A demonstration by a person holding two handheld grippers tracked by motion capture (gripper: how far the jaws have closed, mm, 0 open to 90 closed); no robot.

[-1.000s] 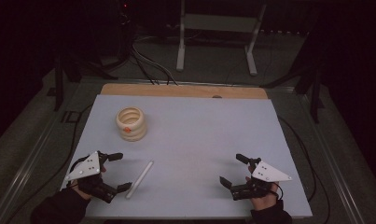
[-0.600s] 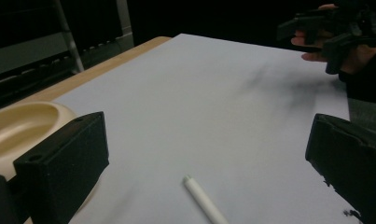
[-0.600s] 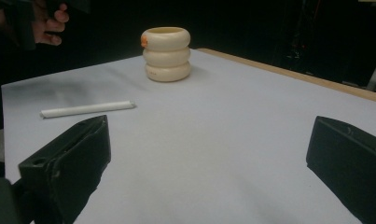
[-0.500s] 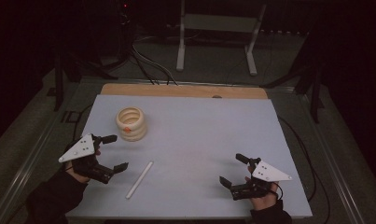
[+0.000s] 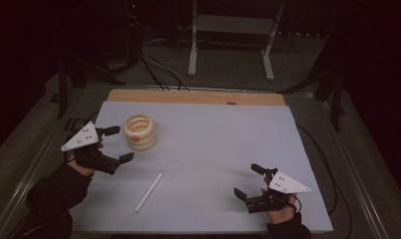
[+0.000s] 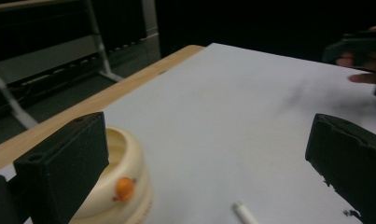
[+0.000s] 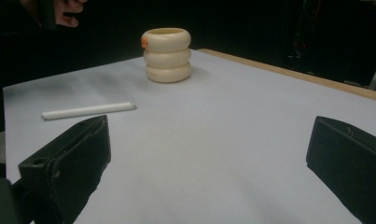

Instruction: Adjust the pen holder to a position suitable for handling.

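We see two hand-held tools over a pale blue counter (image 5: 213, 149) with a wooden strip along its far edge. The left tool (image 5: 113, 145) has its jaws spread wide and grips nothing; a person's dark-sleeved hand holds it at the counter's left edge. Just ahead of its far jaw stands a cream ribbed holder (image 5: 140, 132), shaped like three stacked rings, upright and open at the top, with a small orange mark on its rim. In the left gripper view the holder (image 6: 122, 179) sits right behind the left-hand jaw, close to it, though we cannot tell whether they touch.

A white stick (image 5: 149, 191) lies flat on the counter, beyond the near jaw of the left tool and apart from it, between the two tools but nearer the left one. Its tip (image 6: 244, 212) shows low between the jaws in the left gripper view.

The right tool (image 5: 248, 180) also stands wide open and empty, low over the counter's near right part. From its own view, the stick (image 7: 87, 110) lies ahead to its left and the holder (image 7: 167, 54) stands farther ahead, well apart from both jaws.
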